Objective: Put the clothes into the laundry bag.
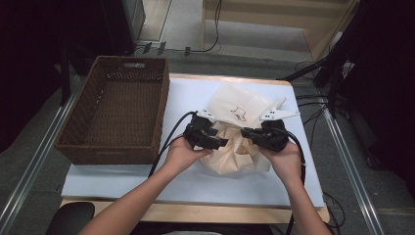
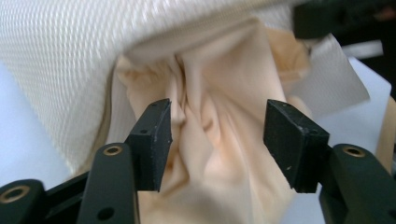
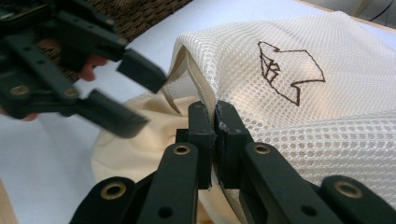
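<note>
A white mesh bag with a small dark line drawing lies on the white mat, and a cream cloth bulges out of its open near side. My right gripper is shut on the bag's zipped rim, holding the mouth up. My left gripper stands open just off the cloth. In the left gripper view its jaws flank the bunched cream cloth without pressing it, under the mesh bag. The right gripper view shows the left gripper open beside the bag's mouth.
A dark wicker basket stands on the mat's left, close to my left hand. The table's wooden edge runs along the front. Cables and stand legs lie on the floor behind and right.
</note>
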{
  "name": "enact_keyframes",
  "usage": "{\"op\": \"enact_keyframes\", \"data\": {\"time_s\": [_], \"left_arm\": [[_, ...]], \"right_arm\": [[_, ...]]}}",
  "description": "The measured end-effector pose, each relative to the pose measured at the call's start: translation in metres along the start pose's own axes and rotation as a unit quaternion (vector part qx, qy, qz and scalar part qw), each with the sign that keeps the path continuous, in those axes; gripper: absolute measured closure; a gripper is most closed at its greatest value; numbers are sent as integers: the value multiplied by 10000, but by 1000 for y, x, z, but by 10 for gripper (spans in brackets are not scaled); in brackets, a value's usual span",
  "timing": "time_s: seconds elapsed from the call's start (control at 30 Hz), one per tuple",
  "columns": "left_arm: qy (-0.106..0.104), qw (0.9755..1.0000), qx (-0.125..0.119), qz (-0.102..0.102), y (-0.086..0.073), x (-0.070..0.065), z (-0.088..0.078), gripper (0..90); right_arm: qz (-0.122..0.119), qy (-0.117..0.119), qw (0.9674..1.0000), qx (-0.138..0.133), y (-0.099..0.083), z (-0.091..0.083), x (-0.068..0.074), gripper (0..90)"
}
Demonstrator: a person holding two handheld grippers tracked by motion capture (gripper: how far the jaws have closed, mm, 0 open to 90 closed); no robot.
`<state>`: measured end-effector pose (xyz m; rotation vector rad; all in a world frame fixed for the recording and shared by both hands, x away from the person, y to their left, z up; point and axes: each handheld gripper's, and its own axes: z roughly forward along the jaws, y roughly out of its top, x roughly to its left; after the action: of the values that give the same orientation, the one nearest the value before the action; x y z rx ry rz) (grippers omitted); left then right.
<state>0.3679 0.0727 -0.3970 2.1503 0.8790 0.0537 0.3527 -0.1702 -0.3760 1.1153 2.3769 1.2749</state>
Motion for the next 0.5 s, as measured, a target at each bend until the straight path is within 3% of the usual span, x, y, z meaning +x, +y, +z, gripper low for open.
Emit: {"op": "enact_keyframes", "data": {"time_s": [0.3,0.5], "left_arm": [[-139,9998,166,-41,-26,-5,-10,367],[-120,9994,313,-114,-42,-4,4,352]], "right_arm": [[4,-10,10000,7,0,0,0,873],[-2,-13,10000,3,0,0,0,872]]}}
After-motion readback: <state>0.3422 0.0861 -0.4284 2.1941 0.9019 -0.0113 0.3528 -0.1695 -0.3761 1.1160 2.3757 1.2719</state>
